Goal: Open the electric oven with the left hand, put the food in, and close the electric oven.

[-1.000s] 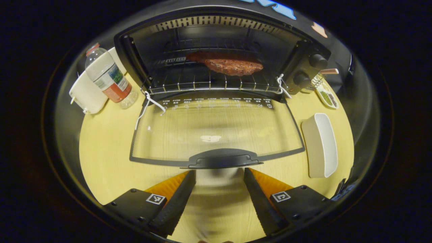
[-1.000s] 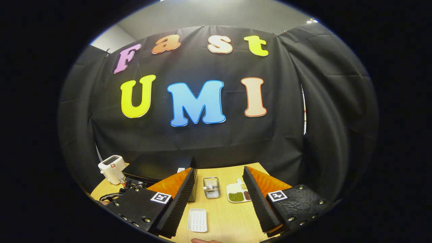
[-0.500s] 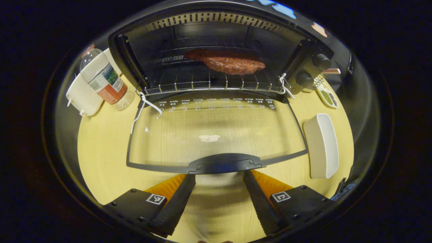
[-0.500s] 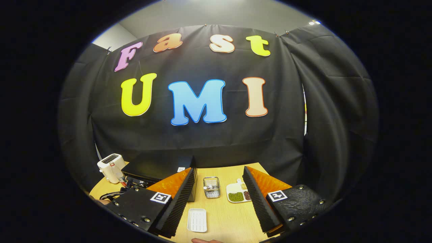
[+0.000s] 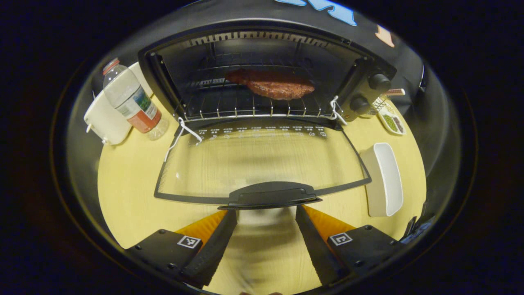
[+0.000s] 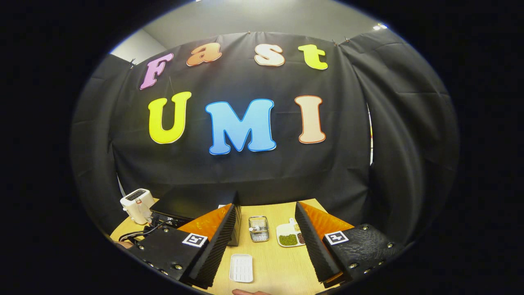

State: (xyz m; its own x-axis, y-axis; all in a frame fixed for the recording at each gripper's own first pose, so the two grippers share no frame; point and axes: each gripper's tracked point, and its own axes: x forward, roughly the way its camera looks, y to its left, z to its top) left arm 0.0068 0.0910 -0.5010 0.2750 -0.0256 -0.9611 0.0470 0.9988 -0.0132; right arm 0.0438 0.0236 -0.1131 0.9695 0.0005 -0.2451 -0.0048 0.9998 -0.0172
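Electric oven is open: glass door folded down flat toward the camera, door handle at its near edge. Food, a brown meat patty, sits on the wire rack inside the oven, toward the back and a bit right of centre. Two knobs on the oven's right panel. Left gripper is low over the table, aimed straight at the oven, fingers spread wide and holding nothing; fingertips sit just short of the door handle, one on each side of its middle, not visibly touching. White strings hang at both door hinges. Left of the oven: a plastic bottle against a white appliance; the bottle label is too blurred to read. Right of the oven: an empty white dish beside the door, and a small plate of beans further back. Printed marks along the door's hinge edge are illegible. Right gripper is held higher and tilted up, facing the booth wall, fingers wide apart and empty. From the right gripper view, a wire basket and bean plate lie right of the oven, with a white tray nearer.
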